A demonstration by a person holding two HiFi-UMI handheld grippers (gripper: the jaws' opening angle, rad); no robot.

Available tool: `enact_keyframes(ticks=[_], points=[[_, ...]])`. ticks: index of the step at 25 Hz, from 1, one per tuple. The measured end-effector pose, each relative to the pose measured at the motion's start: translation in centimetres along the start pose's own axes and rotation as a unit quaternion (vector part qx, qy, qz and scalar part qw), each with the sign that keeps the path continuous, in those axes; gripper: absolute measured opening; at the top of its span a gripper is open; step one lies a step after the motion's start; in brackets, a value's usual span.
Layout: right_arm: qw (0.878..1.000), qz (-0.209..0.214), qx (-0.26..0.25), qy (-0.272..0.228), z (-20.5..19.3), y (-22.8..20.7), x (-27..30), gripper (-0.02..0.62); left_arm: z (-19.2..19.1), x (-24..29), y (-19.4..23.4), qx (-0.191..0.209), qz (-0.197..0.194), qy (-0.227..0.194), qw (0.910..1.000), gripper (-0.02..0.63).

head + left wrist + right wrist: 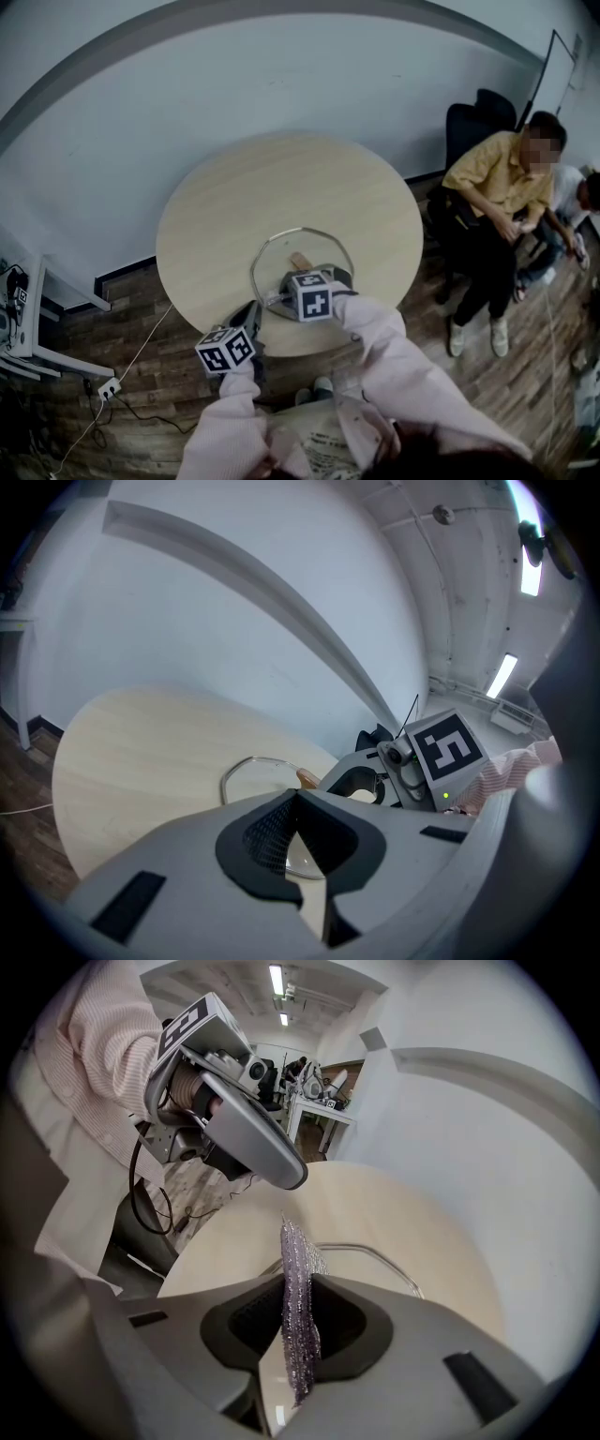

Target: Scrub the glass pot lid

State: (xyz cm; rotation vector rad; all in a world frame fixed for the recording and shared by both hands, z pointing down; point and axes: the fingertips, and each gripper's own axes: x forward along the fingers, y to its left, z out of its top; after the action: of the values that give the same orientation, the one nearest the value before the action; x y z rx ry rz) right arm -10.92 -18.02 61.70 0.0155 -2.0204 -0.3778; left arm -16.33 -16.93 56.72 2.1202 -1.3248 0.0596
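The glass pot lid [272, 251] with its metal rim lies flat on the round pale wooden table [234, 206], near the front edge. A tan knob [300, 260] shows on it. My right gripper [286, 281] hovers over the lid's near part, shut on a purple glittery scrubbing cloth [298, 1326] that stands upright between the jaws. The lid rim [380, 1255] curves just beyond it. My left gripper [251, 317] sits at the lid's front-left, jaws shut with nothing seen between the pads [272, 832]. The lid [246, 766] lies beyond them.
A person in a yellow shirt [497, 183] sits to the right of the table, another person [574, 202] beside them. A black chair [476, 117] stands behind. A white desk [37, 314] is at the left; a power strip [108, 386] and cable lie on the wooden floor.
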Motion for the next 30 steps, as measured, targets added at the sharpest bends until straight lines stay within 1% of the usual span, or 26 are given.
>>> enact_keyframes(ticks=[5, 12, 16, 22, 30], points=[[1.000, -0.008, 0.008, -0.001, -0.3, 0.1, -0.2, 0.089, -0.4, 0.0, -0.4, 0.004, -0.010, 0.006, 0.9999, -0.002], [1.000, -0.010, 0.006, -0.005, -0.6, 0.4, -0.4, 0.089, -0.6, -0.1, -0.2, 0.005, -0.004, 0.007, 1.0000, -0.002], [1.000, 0.002, -0.003, -0.006, -0.6, 0.7, -0.4, 0.089, -0.5, -0.1, -0.1, -0.004, 0.005, 0.001, 1.0000, -0.002], [1.000, 0.021, -0.016, -0.008, -1.2, 1.1, -0.9, 0.089, -1.2, 0.4, -1.3, -0.011, 0.011, 0.000, 0.9999, -0.002], [0.999, 0.035, -0.037, -0.009, -1.5, 1.8, -1.4, 0.089, -1.1, 0.5, -1.9, -0.016, 0.021, -0.011, 0.9996, -0.002]])
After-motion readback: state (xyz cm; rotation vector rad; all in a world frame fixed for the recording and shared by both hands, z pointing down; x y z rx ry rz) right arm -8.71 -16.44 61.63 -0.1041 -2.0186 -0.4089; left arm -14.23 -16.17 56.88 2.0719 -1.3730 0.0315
